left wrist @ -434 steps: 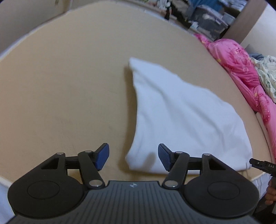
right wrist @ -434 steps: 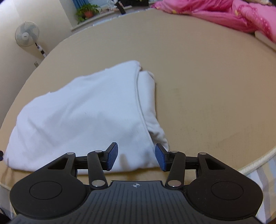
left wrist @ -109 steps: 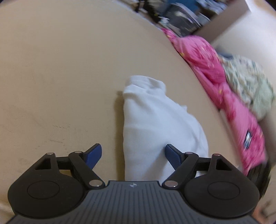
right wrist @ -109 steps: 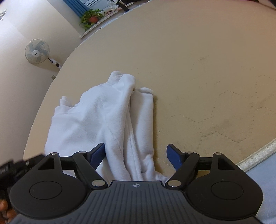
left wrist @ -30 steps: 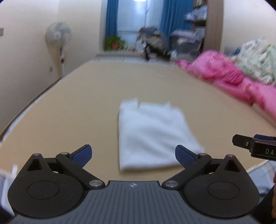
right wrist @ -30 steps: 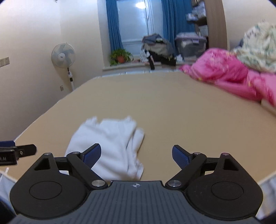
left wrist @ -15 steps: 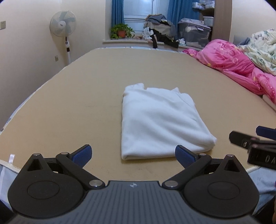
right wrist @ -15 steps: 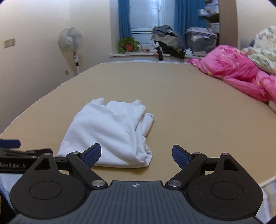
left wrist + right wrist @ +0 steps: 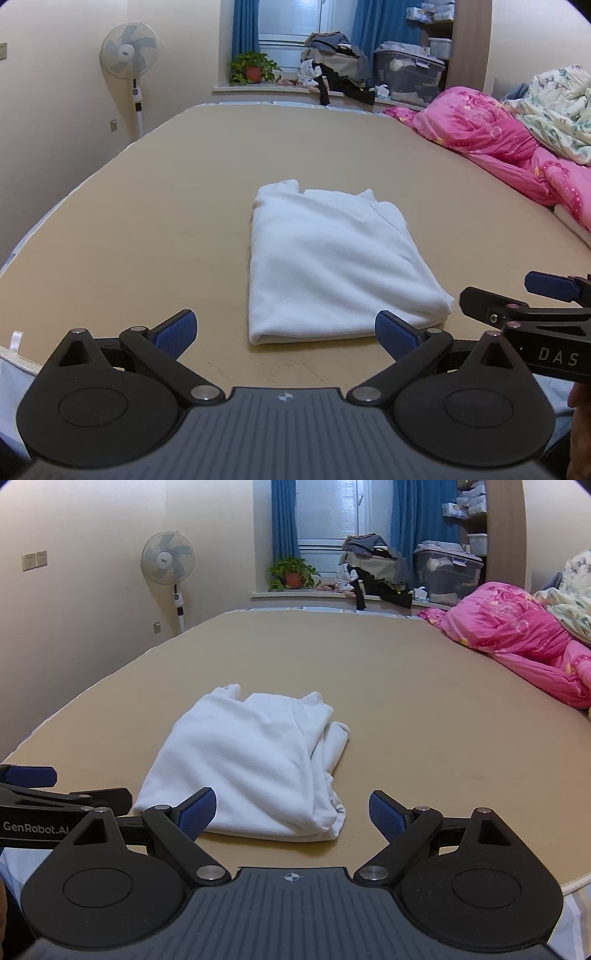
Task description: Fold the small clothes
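Left wrist view shows the white cloth (image 9: 332, 258) lying folded on the bed (image 9: 147, 221). Left gripper (image 9: 284, 330) and right gripper (image 9: 291, 810) are wide apart, holding nothing, so the folding looks finished.

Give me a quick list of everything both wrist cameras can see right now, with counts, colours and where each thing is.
Folded garment: one, white, middle of the bed near the front edge.
Bed surface: one, tan, fills the foreground.
Quilt: one, pink, right side of the bed.
Floral bedding: one, pale, behind the quilt.
Fan: one, white, left wall.
Potted plant: one, green, windowsill.
Clothes pile: one, dark, windowsill.
Storage bin: one, clear, right of the pile.
Curtains: blue, window.
Left gripper: open, empty.
Right gripper: open, empty.
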Action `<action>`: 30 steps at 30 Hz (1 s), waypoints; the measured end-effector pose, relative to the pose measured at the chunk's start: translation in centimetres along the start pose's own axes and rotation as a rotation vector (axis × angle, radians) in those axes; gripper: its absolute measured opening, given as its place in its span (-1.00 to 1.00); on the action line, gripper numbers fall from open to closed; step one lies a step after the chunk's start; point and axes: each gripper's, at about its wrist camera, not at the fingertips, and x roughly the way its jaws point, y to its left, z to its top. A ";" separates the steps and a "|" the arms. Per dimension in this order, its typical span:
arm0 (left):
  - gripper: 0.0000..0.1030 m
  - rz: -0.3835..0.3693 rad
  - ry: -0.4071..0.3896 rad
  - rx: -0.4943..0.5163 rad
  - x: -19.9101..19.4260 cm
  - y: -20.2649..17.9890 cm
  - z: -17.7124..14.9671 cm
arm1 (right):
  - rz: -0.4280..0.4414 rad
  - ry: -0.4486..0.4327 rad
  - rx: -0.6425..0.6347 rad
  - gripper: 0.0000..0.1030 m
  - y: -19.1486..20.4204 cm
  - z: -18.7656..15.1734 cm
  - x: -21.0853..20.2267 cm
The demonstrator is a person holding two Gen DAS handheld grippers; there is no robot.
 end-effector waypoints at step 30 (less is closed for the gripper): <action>0.99 -0.009 0.010 0.010 0.4 -0.3 -0.2 | -0.001 0.004 0.011 0.76 -0.3 0.2 -0.4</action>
